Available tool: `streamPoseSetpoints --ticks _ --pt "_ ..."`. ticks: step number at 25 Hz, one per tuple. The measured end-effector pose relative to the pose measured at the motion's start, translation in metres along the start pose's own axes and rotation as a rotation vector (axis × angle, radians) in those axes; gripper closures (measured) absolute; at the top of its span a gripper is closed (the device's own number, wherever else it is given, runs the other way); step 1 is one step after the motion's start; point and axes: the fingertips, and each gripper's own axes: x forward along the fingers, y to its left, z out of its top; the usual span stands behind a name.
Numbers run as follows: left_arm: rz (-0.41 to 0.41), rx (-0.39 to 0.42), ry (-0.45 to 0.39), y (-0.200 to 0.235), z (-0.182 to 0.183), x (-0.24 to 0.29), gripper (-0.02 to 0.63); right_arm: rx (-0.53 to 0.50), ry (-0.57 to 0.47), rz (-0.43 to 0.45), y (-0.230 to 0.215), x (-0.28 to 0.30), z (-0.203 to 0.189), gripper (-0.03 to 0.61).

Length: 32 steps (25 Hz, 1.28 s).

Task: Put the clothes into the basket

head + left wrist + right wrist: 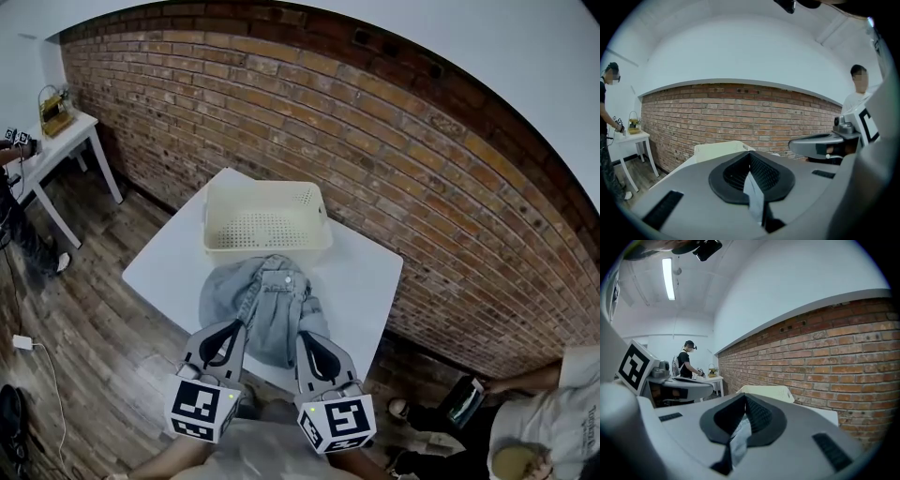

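Head view shows the clothes (267, 300) heaped on the desk (366, 272), touching the near wall of the basket (267, 246), with the left claw (236, 326) and right claw (305, 336) at the heap's near edge. Only the gripper views show each claw clamped on a fold of cloth. The grasp looks made; the next move calls for lifting the heap far over the rim.

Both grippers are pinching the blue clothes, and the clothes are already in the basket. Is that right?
Not quite. The left gripper and right gripper do both pinch the blue clothes, but the clothes are not in the basket yet. The head view shows them lying on the white table, just in front of the basket.
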Motion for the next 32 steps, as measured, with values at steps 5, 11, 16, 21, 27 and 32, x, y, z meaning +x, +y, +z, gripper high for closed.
streamPoseSetpoints --ticks 5,11,16,21,27,32 --pt "-0.007 -0.023 0.026 0.01 -0.01 0.007 0.606 0.019 0.028 -0.024 -0.006 0.005 -0.013 0.572" --pt "-0.004 -0.029 0.04 0.023 -0.018 0.019 0.606 0.016 0.039 -0.031 -0.018 0.014 -0.023 0.571" --pt "0.004 -0.063 0.05 0.044 -0.024 0.037 0.606 0.019 0.064 0.01 -0.026 0.026 -0.03 0.569" --pt "-0.007 -0.083 0.082 0.06 -0.045 0.057 0.517 0.011 0.11 0.041 -0.036 0.046 -0.039 0.46" --pt "-0.065 -0.135 0.199 0.068 -0.079 0.078 0.317 0.023 0.179 0.044 -0.052 0.065 -0.058 0.361" --pt "-0.091 -0.111 0.304 0.077 -0.106 0.093 0.228 0.038 0.246 0.046 -0.065 0.082 -0.082 0.289"
